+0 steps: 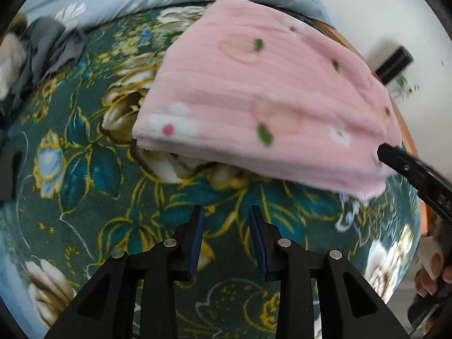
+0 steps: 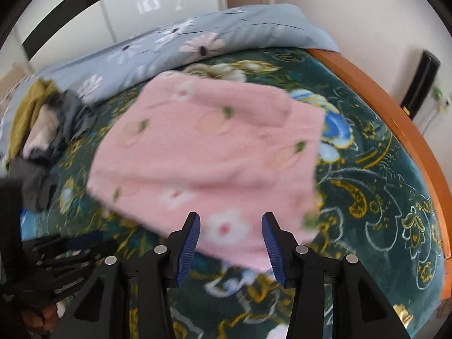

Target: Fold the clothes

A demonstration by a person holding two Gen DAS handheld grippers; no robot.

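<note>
A folded pink fleece garment (image 1: pixel 262 93) with flower and peach prints lies on the dark green floral bedspread (image 1: pixel 93 169). My left gripper (image 1: pixel 226 212) hovers open over the bedspread just short of the garment's near edge, nothing between its blue pads. The right gripper (image 1: pixel 381 152) comes in from the right and touches the garment's near right corner. In the right wrist view the garment (image 2: pixel 212 147) is blurred, and its near corner shows flat between the spread fingers of the right gripper (image 2: pixel 231 220). The left gripper (image 2: pixel 84 247) shows blurred at lower left.
A pile of grey, cream and mustard clothes (image 2: pixel 42 130) sits at the bed's left. A light blue flowered duvet (image 2: pixel 197 34) lies along the far side. An orange wooden bed frame (image 2: pixel 395 113) runs along the right, with a black box (image 2: pixel 421 82) at the wall.
</note>
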